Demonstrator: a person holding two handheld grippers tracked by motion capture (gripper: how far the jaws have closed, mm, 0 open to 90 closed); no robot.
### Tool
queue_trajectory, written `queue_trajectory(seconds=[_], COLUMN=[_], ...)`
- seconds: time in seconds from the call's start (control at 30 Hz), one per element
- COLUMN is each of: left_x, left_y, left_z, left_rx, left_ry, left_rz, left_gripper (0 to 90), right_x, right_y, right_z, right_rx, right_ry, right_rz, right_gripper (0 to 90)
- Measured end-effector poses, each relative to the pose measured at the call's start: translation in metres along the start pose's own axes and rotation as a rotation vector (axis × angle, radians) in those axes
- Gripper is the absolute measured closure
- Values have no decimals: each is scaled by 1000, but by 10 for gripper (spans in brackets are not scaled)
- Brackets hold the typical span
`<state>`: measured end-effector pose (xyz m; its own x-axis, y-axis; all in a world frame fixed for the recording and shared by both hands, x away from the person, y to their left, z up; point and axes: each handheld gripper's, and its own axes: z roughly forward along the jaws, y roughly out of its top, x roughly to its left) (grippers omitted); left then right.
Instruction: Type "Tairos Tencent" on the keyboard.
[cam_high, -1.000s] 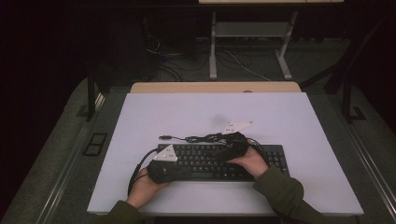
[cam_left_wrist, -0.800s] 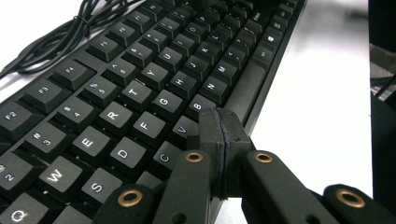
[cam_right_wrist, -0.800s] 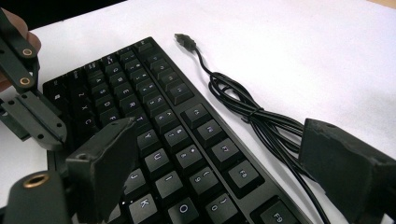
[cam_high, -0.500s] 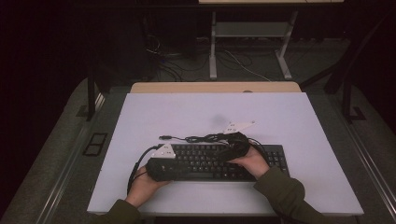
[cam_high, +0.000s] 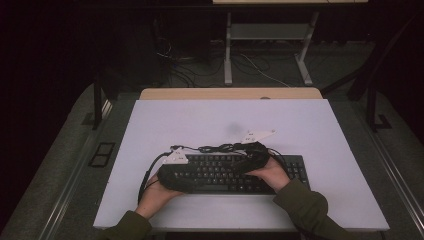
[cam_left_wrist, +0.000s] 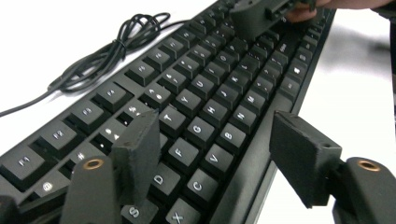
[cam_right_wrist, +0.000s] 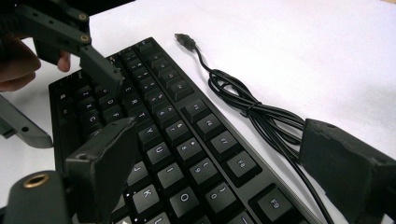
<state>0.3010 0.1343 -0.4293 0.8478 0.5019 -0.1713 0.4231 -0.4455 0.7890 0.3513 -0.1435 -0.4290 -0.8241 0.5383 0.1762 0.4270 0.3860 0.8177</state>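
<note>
Keyboard (cam_high: 235, 172), black, lies flat on the white table (cam_high: 310, 130), near the table's front edge, long side running left to right. Its cable (cam_high: 220, 148) sits in a loose bundle on the table just behind the keyboard's back edge, with the plug (cam_right_wrist: 185, 40) free on the white surface beyond the keyboard's top-left corner. Left gripper (cam_left_wrist: 219, 154) is over the keyboard's left end, hand (cam_high: 155, 192) wrapped around it from below the front edge. Its fingers (cam_left_wrist: 140, 144) have just been opening and now stand spread: one over the letter rows, the other out past the keyboard's front edge over the table; keyboard body runs between them but neither pad presses on it. Right gripper (cam_right_wrist: 215, 154) is over the keyboard's middle-right, hand (cam_high: 272, 172) resting at the keys. Its fingers (cam_right_wrist: 105, 158) are spread too: one above the letter keys, the other beyond the keyboard's back edge over the cable; no contact seen. Grey plate (cam_high: 257, 135) on the right gripper sticks out behind the keyboard's back edge.
</note>
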Motion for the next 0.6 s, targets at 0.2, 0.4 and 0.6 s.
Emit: queue_trajectory(seconds=[0.2, 0.4, 0.6], left_x=[2, 5, 8], left_y=[2, 2, 3], left_z=[3, 3, 4], left_rx=[-8, -14, -25], left_ry=[15, 21, 16], left_rz=[-3, -7, -9], left_gripper=[216, 151, 151], right_x=[1, 3, 4], right_y=[-1, -3, -10], right_z=[-5, -10, -17], right_rx=[13, 27, 39], right_ry=[6, 24, 43], right_rz=[-5, -11, -12], right_gripper=[115, 117, 175])
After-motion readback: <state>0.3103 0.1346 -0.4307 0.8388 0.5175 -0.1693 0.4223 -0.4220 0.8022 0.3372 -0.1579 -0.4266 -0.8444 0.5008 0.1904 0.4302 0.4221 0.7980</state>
